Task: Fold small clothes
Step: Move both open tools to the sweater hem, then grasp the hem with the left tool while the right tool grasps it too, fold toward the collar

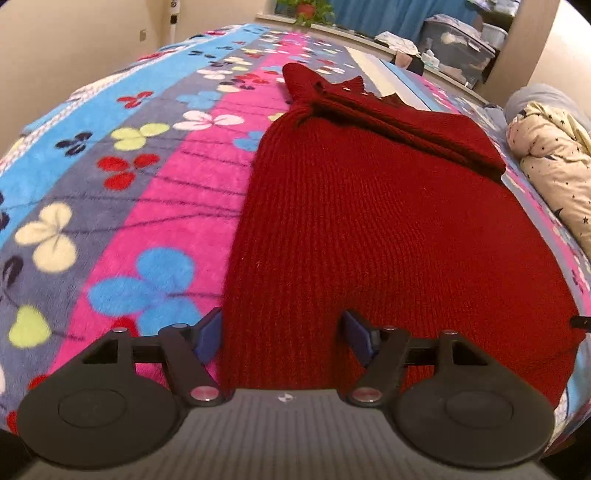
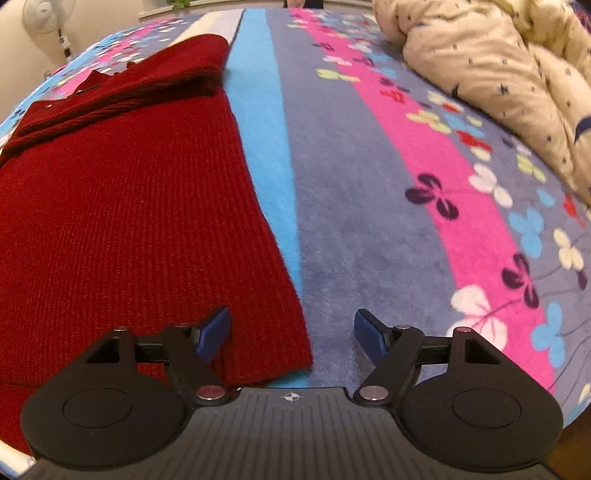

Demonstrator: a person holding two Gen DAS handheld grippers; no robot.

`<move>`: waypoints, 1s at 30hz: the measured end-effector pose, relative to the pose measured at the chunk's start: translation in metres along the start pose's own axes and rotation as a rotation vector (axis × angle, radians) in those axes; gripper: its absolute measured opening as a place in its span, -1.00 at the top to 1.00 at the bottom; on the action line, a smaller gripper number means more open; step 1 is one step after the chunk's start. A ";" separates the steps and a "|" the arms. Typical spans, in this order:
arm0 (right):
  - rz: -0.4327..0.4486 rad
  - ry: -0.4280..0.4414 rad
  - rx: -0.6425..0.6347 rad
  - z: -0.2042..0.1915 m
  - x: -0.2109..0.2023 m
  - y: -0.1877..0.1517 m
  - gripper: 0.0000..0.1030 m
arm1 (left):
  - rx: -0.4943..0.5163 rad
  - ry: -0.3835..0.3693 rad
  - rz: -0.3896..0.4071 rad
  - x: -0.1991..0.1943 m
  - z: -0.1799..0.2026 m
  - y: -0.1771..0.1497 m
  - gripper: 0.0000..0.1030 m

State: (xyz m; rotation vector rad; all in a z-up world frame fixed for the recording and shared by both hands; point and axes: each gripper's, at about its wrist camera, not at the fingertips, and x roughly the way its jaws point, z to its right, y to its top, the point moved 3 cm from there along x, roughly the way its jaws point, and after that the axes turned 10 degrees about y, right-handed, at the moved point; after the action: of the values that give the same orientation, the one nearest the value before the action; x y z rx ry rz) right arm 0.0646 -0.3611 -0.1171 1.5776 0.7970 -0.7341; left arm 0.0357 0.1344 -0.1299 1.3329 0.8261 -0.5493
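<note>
A dark red knitted sweater [image 1: 369, 229] lies flat on a striped floral blanket [image 1: 110, 184], with its sleeves folded across the far end. My left gripper [image 1: 282, 336] is open and straddles the sweater's near left corner, one blue finger pad [image 1: 208, 338] on the blanket side and the other over the knit. In the right wrist view the sweater [image 2: 129, 221] fills the left half. My right gripper [image 2: 291, 334] is open over the sweater's near right corner, left pad [image 2: 214, 332] above the knit, right pad above the blanket [image 2: 369, 221].
A cream star-print duvet [image 2: 498, 74] is bunched at the right side of the bed, also visible in the left wrist view [image 1: 554, 158]. A windowsill with plants and storage boxes [image 1: 458, 48] lies beyond the bed. A fan [image 2: 48, 14] stands at the far left.
</note>
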 end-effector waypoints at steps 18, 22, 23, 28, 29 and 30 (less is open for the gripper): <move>-0.052 0.178 0.061 -0.001 0.006 -0.003 -0.58 | -0.085 -0.098 -0.076 -0.008 -0.009 -0.004 -0.08; -0.055 0.182 0.048 -0.005 0.005 -0.003 -0.55 | -0.065 -0.074 -0.061 -0.009 -0.004 -0.004 -0.08; -0.054 0.184 0.051 -0.005 0.003 -0.005 -0.52 | -0.072 -0.077 -0.059 -0.009 -0.005 -0.004 -0.03; -0.047 0.224 0.047 -0.006 -0.001 -0.006 0.05 | -0.098 -0.118 -0.011 -0.018 -0.008 0.000 0.43; -0.044 0.246 0.049 -0.006 -0.002 -0.006 0.32 | -0.093 -0.126 0.009 -0.021 -0.007 0.001 0.43; -0.043 0.274 0.057 -0.007 -0.004 -0.006 0.46 | -0.088 -0.134 0.028 -0.025 -0.007 0.001 0.43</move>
State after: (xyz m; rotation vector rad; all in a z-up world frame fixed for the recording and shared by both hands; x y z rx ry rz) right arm 0.0580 -0.3542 -0.1163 1.7404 1.0190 -0.5818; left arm 0.0201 0.1384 -0.1098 1.2115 0.7128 -0.5678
